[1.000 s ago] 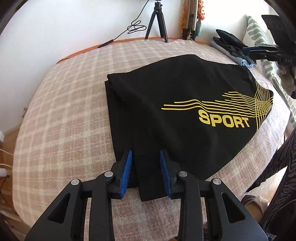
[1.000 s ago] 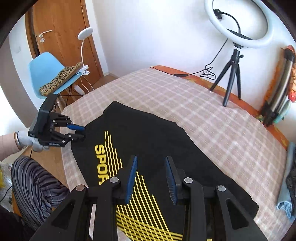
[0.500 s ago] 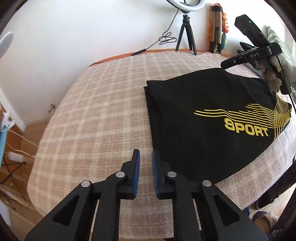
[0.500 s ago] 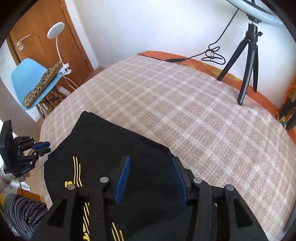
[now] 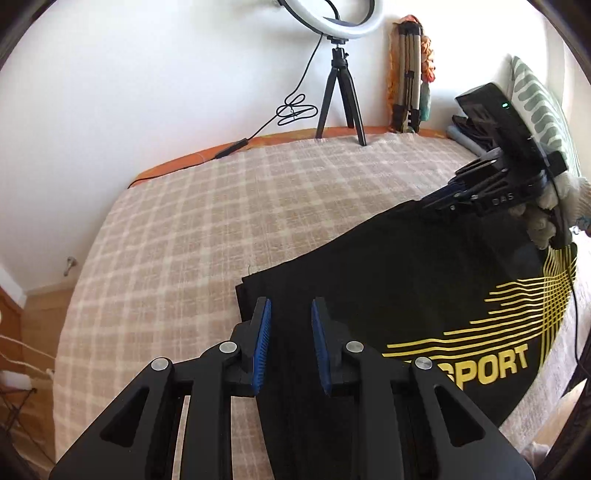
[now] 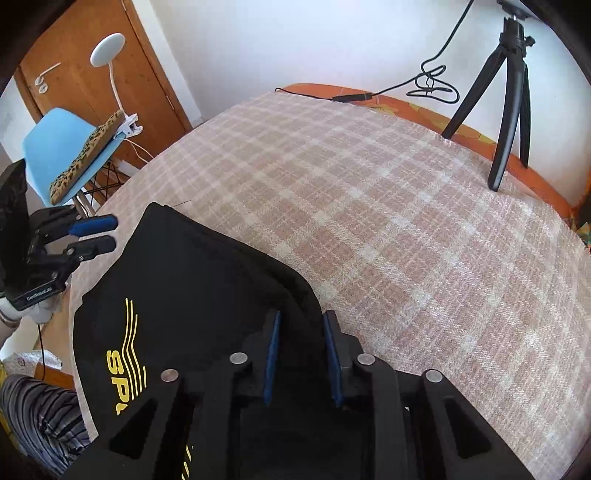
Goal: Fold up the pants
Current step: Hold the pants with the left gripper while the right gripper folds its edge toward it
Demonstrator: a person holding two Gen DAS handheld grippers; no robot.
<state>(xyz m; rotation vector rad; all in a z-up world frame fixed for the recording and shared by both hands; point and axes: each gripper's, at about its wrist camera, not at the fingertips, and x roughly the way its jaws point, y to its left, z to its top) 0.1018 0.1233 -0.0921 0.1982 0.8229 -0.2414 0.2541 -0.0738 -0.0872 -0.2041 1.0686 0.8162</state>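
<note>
- On the bed (image 5: 207, 206), over its pink-and-cream checked cover, the black pants (image 5: 406, 280) lie flat and folded, their yellow "SPORT" print and line pattern facing up toward the near edge.
- Left hand-held gripper (image 5: 290, 332): its blue-padded fingers (image 5: 261, 343) stand parted over the near corner of the pants, with black cloth showing in the gap between them; nothing is pinched. From the right wrist view this same gripper (image 6: 94, 234) sits at the far left, jaws apart, just beside the corner of the fabric.
- Right hand-held gripper (image 6: 301, 354): the jaws are partly spread above the far edge of the pants, where the cloth meets the checked cover. Black fabric fills the space between the pads, but whether they actually grip it cannot be told. In the left wrist view the gripper (image 5: 454, 186) reaches down to that far edge, held in a white-gloved hand (image 5: 554, 210).
- Behind the bed, by the white wall, a ring light (image 5: 332, 18) stands on a black tripod (image 5: 340, 92), its cable trailing along the orange edge of the mattress.
- A blue chair (image 6: 62, 147) with a leopard-print cushion (image 6: 86, 158) stands by the wooden door (image 6: 92, 55), with a white clip lamp (image 6: 109, 46) fixed to it.
- A green-and-white patterned pillow (image 5: 535, 99) rests at the right side of the bed, near a small pile of dark clothes (image 5: 467, 134).
</note>
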